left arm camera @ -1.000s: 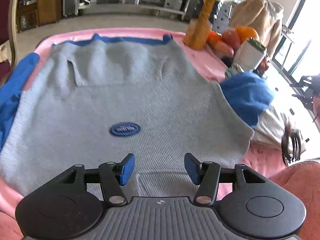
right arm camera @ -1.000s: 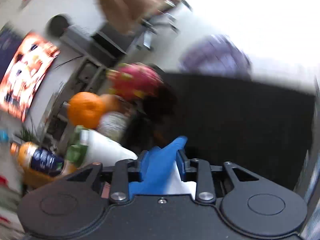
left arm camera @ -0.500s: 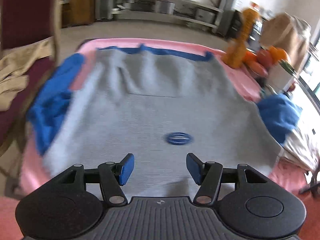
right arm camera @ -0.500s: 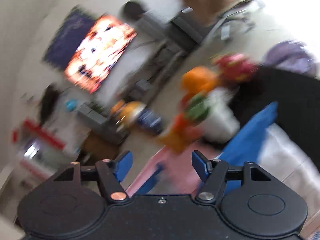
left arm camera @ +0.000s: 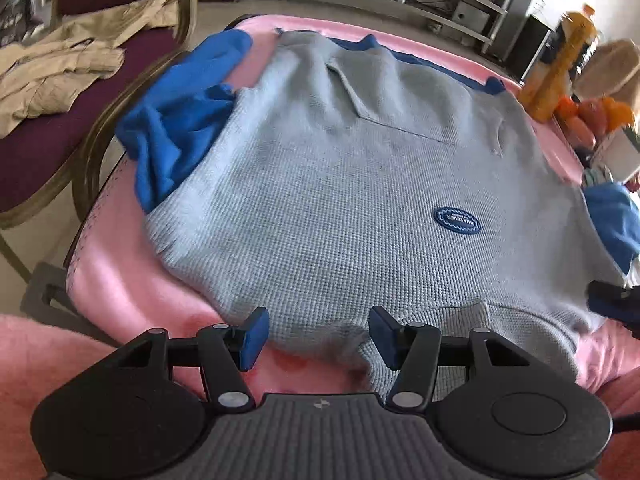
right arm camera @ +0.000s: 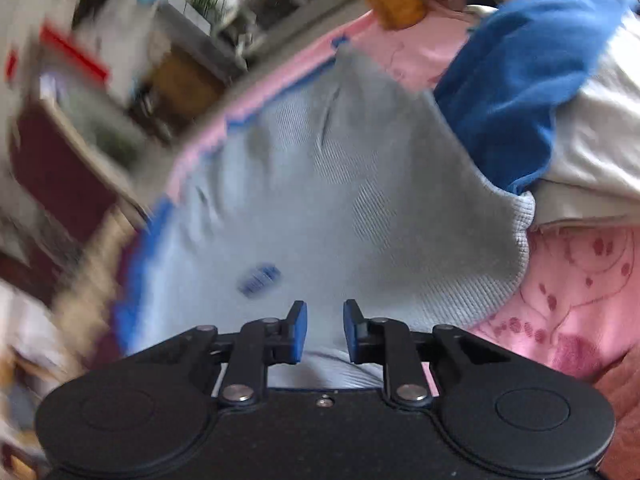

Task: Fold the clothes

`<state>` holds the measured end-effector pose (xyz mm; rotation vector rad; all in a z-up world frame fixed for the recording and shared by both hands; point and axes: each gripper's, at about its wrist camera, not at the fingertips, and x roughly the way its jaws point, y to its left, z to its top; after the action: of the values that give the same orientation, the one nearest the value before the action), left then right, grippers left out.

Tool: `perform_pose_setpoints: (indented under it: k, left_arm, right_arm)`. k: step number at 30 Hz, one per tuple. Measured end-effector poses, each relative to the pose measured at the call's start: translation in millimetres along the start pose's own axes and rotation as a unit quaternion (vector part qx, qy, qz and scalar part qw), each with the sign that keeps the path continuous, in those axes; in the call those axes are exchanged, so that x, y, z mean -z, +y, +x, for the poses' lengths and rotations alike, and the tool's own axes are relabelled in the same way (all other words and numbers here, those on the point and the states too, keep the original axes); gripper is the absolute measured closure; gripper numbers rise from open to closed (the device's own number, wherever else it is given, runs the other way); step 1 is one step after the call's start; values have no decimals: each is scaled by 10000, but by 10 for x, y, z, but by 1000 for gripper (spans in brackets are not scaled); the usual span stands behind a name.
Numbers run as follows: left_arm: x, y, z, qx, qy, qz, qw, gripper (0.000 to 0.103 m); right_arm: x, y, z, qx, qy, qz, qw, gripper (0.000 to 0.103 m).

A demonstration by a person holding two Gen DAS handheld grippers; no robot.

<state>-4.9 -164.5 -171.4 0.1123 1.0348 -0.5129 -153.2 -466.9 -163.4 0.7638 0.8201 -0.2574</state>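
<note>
While the grey sweatshirt (left arm camera: 352, 200) lies spread face-up across the pink-covered bed (left arm camera: 120, 300), its hem at the far edge and its neck at the near edge, neither tool has hold of it. The left gripper (left arm camera: 316, 332) stands spread above the near edge, nothing between its pads. The right gripper (right arm camera: 325, 330) has just been closing; its jaws are narrowed to a slim gap over the cloth, pinching nothing visible. Risks noted: the left blue sleeve (left arm camera: 176, 116) is bunched and overhangs the bed's left edge, so a fold started now may trap wrinkles. The right-hand view is blurred, and a hasty pinch could miss the fabric.
</note>
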Motion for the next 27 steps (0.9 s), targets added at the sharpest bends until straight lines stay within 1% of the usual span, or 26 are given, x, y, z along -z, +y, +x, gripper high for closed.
perform_pose_setpoints:
  k: [2, 4, 5, 6, 8, 9, 10, 13, 15, 17, 18, 21, 23, 25, 26, 27]
  left_arm:
    - [11, -42, 72, -88, 105, 149, 9998, 48]
    - [26, -131, 92, -237, 194, 470, 9984, 47]
    - [32, -165, 79, -259, 235, 586, 9977, 47]
    - [24, -155, 61, -218, 282, 594, 9976, 47]
    - [-18, -68, -3, -86, 308, 466, 9984, 47]
    - [-54, 9, -59, -7, 258, 333, 9991, 48]
    - [-117, 87, -138, 18, 112, 217, 9997, 48]
    - [-379, 327, -435, -31, -537, -54, 9985, 47]
    - [-610, 499, -605, -83, -978, -185, 9950, 45]
    - [-855, 668, -664, -213, -1243, -319, 9915, 44]
    - [-979, 752, -685, -284, -1362, -387, 9895, 43]
    - [-1336, 906, -561, -574, -1416, -556, 9867, 42]
    - [-1584, 927, -374, -671, -1345, -625, 9867, 40]
    - [-1824, 907, -124, -724, -1207, -624, 9881, 39]
    - [-1927, 902, 10, -758, -1114, -608, 9890, 39]
    - [-2031, 896, 145, -792, -1022, -591, 9898, 39]
  right_arm:
    - [27, 61, 111, 391, 65, -376, 9985, 80]
    - [67, 31, 212, 676, 314, -565, 9956, 78]
    - [86, 17, 245, 714, 408, -588, 9949, 78]
    - [95, 31, 231, 731, 403, -618, 9946, 78]
    - [74, 100, 167, 700, 377, -664, 9946, 78]
    - [28, 148, 110, 616, 320, -687, 9952, 77]
    - [-16, 206, 45, 527, 244, -716, 9957, 77]
    - [-225, 470, -213, 202, -244, -950, 9950, 71]
    - [-385, 657, -375, -36, -594, -1135, 9917, 67]
    - [-570, 849, -458, -357, -912, -1391, 9854, 61]
    - [-662, 944, -472, -484, -1043, -1517, 9817, 61]
    - [-955, 1187, -343, -776, -1393, -1805, 9706, 55]
    - [-1132, 1284, -192, -984, -1534, -1919, 9643, 44]
    - [-1234, 1298, 3, -1152, -1593, -2021, 9594, 37]
    - [-1275, 1280, 119, -1217, -1592, -2045, 9581, 34]
    - [-1305, 1229, 255, -1249, -1542, -2001, 9595, 34]
